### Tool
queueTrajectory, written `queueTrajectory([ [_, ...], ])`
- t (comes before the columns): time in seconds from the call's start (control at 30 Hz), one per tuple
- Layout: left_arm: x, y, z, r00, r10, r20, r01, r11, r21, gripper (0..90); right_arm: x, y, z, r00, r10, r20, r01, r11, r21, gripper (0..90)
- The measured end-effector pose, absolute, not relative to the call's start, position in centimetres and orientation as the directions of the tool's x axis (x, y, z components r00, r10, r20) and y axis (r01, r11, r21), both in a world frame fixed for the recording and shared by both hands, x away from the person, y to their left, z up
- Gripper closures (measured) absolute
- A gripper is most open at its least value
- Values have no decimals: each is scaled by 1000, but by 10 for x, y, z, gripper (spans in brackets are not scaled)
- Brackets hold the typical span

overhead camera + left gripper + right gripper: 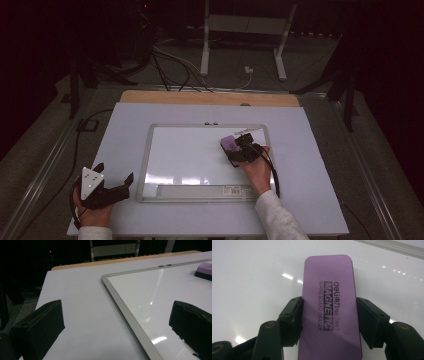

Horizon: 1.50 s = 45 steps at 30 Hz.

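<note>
Overhead, we see a rectangular whiteboard with a silver metal frame point(146, 165) lying flat on a pale lavender-white tabletop point(310, 150), with a strip of bare wood point(200, 98) showing along the table's far edge. Our right gripper point(239, 148) sits over the board's far right part, its jaws closed on the long sides of a purple rectangular magnetic whiteboard eraser point(229, 144). From above, the eraser is largely hidden under the black gripper and the right hand point(257, 172), so only a purple corner shows.

In the right gripper view the eraser point(332, 312) is plain: its purple top carries dark print reading "MAGNETIC" and "WHITE BOARD ERASER", and the near end is cut off at the bottom edge. Both black jaws press against its sides, and it lies on the glossy white surface, with the frame point(392, 247) crossing the upper right corner.

Our left gripper point(114, 181) rests on the tabletop just beside the board's near left corner, held by the left hand point(92, 215), its jaws spread wide with nothing between them. In the left gripper view the two jaws stand far apart at the bottom corners, both partly cut off; the frame's corner point(105, 278) lies ahead, and the eraser point(205, 271) shows at the right edge, half out of the picture.

Beyond the table the room is dark; cables point(170, 65) and a white stand's legs point(205, 50) are faintly visible on the floor.
</note>
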<state>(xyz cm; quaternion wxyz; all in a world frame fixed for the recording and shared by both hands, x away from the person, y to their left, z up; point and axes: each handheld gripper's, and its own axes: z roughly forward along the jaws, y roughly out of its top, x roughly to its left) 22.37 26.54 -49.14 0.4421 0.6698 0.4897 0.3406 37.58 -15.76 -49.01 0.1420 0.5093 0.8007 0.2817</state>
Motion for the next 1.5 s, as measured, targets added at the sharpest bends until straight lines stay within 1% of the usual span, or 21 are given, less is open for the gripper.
queueTrajectory([
  [0.13,223,265,-492,288,957,23,359,-130,924,6,372,-160,-486,-463,885,57,701,326,634,334],
  [0.17,223,266,-492,287,958,23,358,-129,925,6,370,-159,-484,-466,884,39,690,335,642,322],
  [0.3,224,265,-492,288,957,23,357,-129,925,6,361,-155,-478,-522,853,7,618,372,692,319],
  [0.4,224,264,-491,291,956,23,357,-132,925,6,356,-151,-478,-556,831,-24,593,416,689,318],
  [0.6,223,264,-491,291,956,24,355,-131,926,6,357,-153,-486,-548,835,-36,608,428,668,321],
  [0.7,224,264,-491,292,956,22,357,-130,925,6,357,-154,-486,-547,837,-38,608,427,669,331],
  [0.83,223,264,-491,293,956,25,353,-132,926,6,358,-155,-486,-539,839,-66,602,439,667,332],
  [1.13,223,265,-491,291,957,24,354,-130,926,6,365,-163,-487,-509,858,-73,628,428,650,337],
  [1.23,223,264,-491,291,956,24,353,-131,926,6,366,-165,-488,-503,861,-74,637,427,642,353],
  [1.3,223,264,-491,292,956,25,354,-132,926,6,367,-166,-488,-494,866,-81,644,427,635,384],
  [1.47,223,265,-491,291,957,24,354,-131,926,6,367,-166,-488,-475,875,-95,648,421,635,500],
  [1.5,223,265,-491,290,957,24,354,-131,926,6,367,-167,-487,-471,876,-101,645,420,639,540],
])
